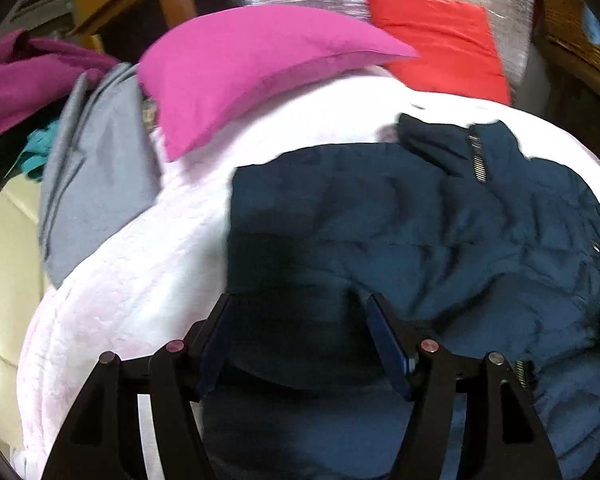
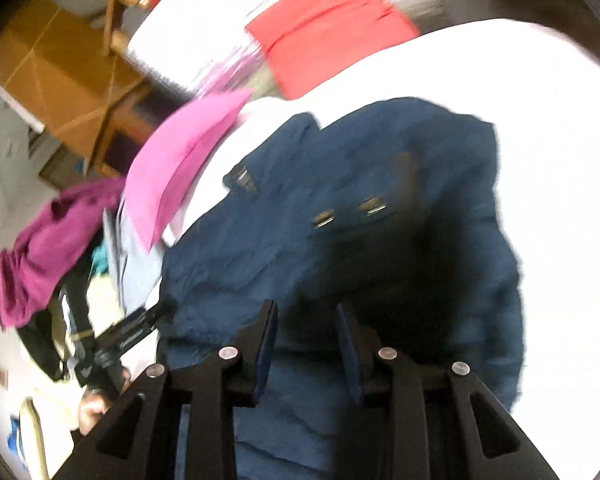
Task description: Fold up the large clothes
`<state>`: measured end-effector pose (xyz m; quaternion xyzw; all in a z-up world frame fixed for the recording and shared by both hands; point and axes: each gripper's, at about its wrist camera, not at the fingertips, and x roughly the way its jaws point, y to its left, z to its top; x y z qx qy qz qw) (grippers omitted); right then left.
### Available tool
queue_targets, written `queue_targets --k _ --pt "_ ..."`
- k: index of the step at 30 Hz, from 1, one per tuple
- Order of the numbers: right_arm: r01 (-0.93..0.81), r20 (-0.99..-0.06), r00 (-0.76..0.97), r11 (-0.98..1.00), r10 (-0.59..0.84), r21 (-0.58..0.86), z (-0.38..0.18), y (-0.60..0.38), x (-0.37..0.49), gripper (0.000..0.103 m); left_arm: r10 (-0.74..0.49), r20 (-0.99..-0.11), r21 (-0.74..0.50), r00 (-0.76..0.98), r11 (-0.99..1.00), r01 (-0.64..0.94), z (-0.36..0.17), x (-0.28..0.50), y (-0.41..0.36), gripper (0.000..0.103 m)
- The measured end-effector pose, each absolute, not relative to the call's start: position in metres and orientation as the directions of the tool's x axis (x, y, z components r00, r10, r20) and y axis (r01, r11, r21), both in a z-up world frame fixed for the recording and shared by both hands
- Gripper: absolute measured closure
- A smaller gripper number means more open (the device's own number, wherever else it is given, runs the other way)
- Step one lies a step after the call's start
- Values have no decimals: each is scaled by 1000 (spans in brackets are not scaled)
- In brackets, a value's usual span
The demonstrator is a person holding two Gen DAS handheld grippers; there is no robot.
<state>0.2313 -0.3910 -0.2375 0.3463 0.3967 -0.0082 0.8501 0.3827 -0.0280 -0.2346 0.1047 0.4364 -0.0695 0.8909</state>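
Overhead, both tools, left (image 1: 300,308) and right (image 2: 307,312), fingers apart above navy jacket (image 1: 400,232).

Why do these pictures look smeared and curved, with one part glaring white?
Left wrist view: the fisheye lens bows the edges, and motion blur smears the navy jacket and pink cloth; the left gripper casts a dark shadow on the jacket. Right wrist view: the white blanket is overexposed, the red cloth streaks, and there is shadow ahead of the right gripper.

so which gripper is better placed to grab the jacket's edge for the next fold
Left, probably: the left gripper hovers open right at the navy jacket side edge. The right gripper is over its middle.
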Motion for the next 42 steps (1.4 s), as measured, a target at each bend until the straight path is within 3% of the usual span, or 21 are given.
queue_targets --k 4,14,20,25,27,29,30,36,40,42 --pt "327 -715 625 726 314 605 -264 -405 235 69 0 -842 112 539 978 174 -257 396 -13 34" --pt "339 -641 742 715 197 612 -215 -435 253 68 -20 -828 64 560 989 131 -244 398 -7 34" --pt "451 -696 690 633 200 629 -263 -450 279 68 2 -845 78 535 990 119 -256 403 -3 34" --pt "425 -647 732 599 214 679 -261 -453 265 69 30 -837 116 546 985 125 -257 402 -8 33" --pt "405 -637 742 617 210 675 -252 -449 256 65 26 -837 108 547 987 118 -253 401 -6 33" --pt "376 -621 755 639 208 671 -241 -445 243 51 25 -832 103 553 988 110 -248 398 -4 33" --pt "363 -616 760 650 208 667 -235 -441 238 49 26 -827 103 561 989 106 -244 397 -2 33" --pt "293 -624 738 709 258 641 -231 -411 218 49 35 -807 111 589 989 94 -235 390 7 33" --pt "371 -708 648 695 281 616 -267 -405 236 50 70 -849 150 524 982 112 -259 396 9 33" --pt "379 -706 656 691 268 615 -267 -403 235 51 58 -851 139 522 983 118 -260 396 11 33"
